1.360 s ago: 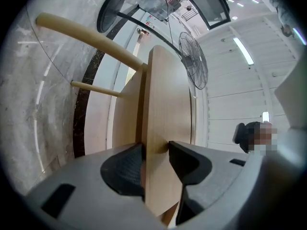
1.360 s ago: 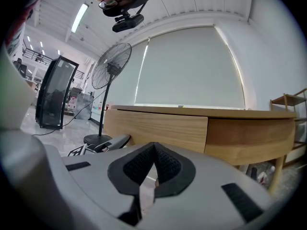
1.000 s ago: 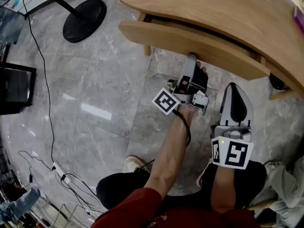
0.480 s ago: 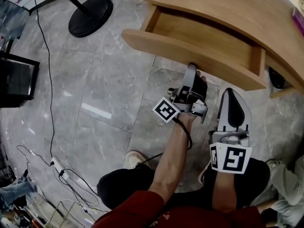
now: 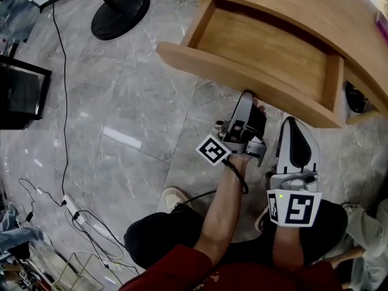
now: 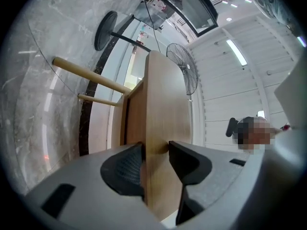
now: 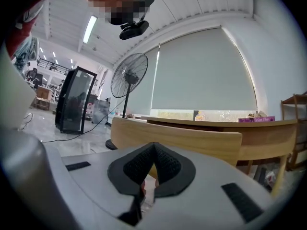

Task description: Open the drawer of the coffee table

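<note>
The light wooden coffee table (image 5: 315,11) runs across the top right of the head view. Its drawer (image 5: 267,47) stands pulled out, and the bare wooden inside shows. My left gripper (image 5: 245,96) points up at the lower edge of the drawer front (image 5: 242,71). In the left gripper view its jaws (image 6: 156,150) are shut on that panel (image 6: 163,104), one pad on each face. My right gripper (image 5: 295,121) hangs just right of the left one, below the drawer front. It is shut (image 7: 154,150) and holds nothing, with the drawer front (image 7: 182,135) ahead of it.
A standing fan's black round base (image 5: 120,6) sits on the marble floor at the upper left. A black cabinet (image 5: 21,93) stands at the left edge. A cable (image 5: 63,132) runs down to a power strip (image 5: 76,211). The person's shoe (image 5: 173,199) is below the grippers.
The drawer has slid out of the table, from a narrow gap to wide open. The left gripper kept its hold on the front, and both grippers moved back toward the person.
</note>
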Motion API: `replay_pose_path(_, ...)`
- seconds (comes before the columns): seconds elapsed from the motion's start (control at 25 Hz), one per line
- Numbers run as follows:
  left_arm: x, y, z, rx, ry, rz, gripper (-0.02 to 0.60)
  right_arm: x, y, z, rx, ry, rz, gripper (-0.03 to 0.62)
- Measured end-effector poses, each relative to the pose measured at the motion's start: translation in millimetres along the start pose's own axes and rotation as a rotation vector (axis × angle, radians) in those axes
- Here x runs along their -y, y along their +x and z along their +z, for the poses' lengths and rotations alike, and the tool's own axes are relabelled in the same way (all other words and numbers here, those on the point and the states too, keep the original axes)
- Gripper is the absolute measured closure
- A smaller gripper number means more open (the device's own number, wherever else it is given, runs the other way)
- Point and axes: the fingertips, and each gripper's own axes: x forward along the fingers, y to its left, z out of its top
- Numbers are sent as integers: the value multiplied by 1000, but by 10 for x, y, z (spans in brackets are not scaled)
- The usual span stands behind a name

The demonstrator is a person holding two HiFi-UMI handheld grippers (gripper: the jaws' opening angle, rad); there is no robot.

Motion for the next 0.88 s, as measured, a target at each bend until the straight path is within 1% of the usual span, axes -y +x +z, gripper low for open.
replay_pose_path(0.08, 17, 16, -2, -7, 5, 4, 402, 4, 19, 29, 3, 1, -1, 599)
replay_pose_path(0.28, 55, -62, 24, 17, 1, 11, 402, -60, 29, 53, 13, -3, 19, 599)
replay_pose_path(0.4, 43, -73, 18, 16, 0, 6, 402, -51, 65, 51, 11, -1, 27, 599)
replay_pose_path(0.72, -30, -121, 13, 22, -23, -16, 400, -153, 73, -109, -22, 19, 55, 599)
replay_pose_path(0.8, -60, -142, 14, 33, -37, -19, 402, -173, 57, -178, -36, 29, 52, 599)
replay_pose_path(0.88, -83, -166, 20, 46, -47, -21, 402, -164, 26, -254, -42, 29, 19, 599)
